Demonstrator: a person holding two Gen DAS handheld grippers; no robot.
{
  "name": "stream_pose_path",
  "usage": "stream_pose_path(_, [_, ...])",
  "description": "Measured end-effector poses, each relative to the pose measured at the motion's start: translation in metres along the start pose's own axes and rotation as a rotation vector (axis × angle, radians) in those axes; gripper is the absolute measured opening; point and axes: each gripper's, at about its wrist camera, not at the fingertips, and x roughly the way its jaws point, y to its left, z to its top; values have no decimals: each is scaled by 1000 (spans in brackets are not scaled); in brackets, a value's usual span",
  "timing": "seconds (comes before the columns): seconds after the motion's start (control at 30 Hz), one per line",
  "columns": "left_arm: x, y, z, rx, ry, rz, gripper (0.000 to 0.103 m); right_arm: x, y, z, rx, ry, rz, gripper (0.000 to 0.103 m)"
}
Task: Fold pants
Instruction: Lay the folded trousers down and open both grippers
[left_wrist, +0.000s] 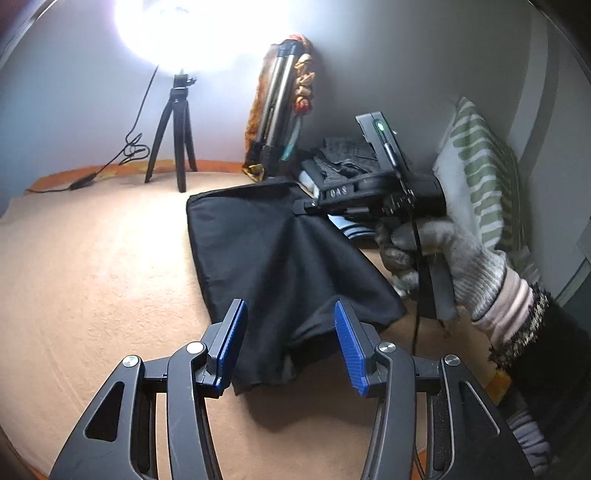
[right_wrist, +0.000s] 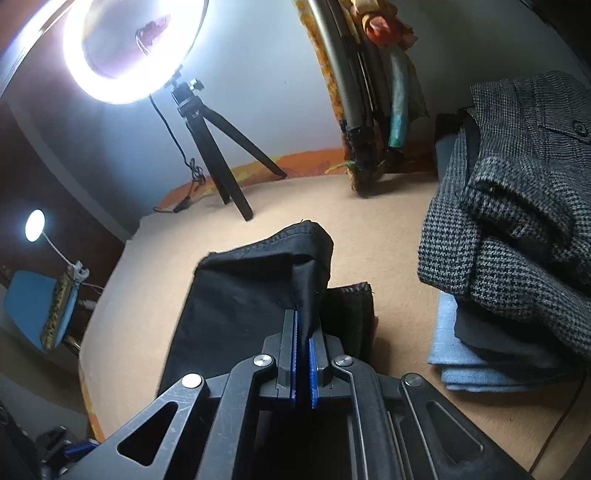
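Black pants lie partly folded on a beige surface. My left gripper is open and empty, its blue pads either side of the pants' near end, just above it. My right gripper is shut on a fold of the pants and lifts that edge off the surface. In the left wrist view the right gripper shows at the pants' far right corner, held by a gloved hand.
A ring light on a small black tripod stands at the back with its cable. A folded tripod leans in the corner. A stack of folded clothes sits right. A striped pillow leans on the wall.
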Motion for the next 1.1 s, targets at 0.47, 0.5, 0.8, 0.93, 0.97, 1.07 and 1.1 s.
stream_pose_path(0.47, [59, -35, -27, 160, 134, 46, 48, -16, -7, -7, -91, -27, -127, 22])
stream_pose_path(0.5, [60, -35, -28, 156, 138, 45, 48, -19, -9, -8, -93, -28, -130, 22])
stream_pose_path(0.8, [54, -30, -25, 108, 143, 19, 48, -53, 2, -23, -118, -48, -242, 35])
stream_pose_path(0.93, [39, -26, -15, 99, 104, 22, 48, -80, 22, -38, -154, -87, -353, 50])
stream_pose_path(0.97, [37, -23, -12, 97, 92, 28, 48, -85, 29, -44, -168, -93, -378, 57])
stream_pose_path(1.07, [34, -9, -3, 68, 69, 47, 48, -99, 44, -57, -191, -113, -410, 61])
stream_pose_path(1.1, [35, -2, -1, 53, 66, 54, 51, -103, 48, -60, -197, -116, -418, 64])
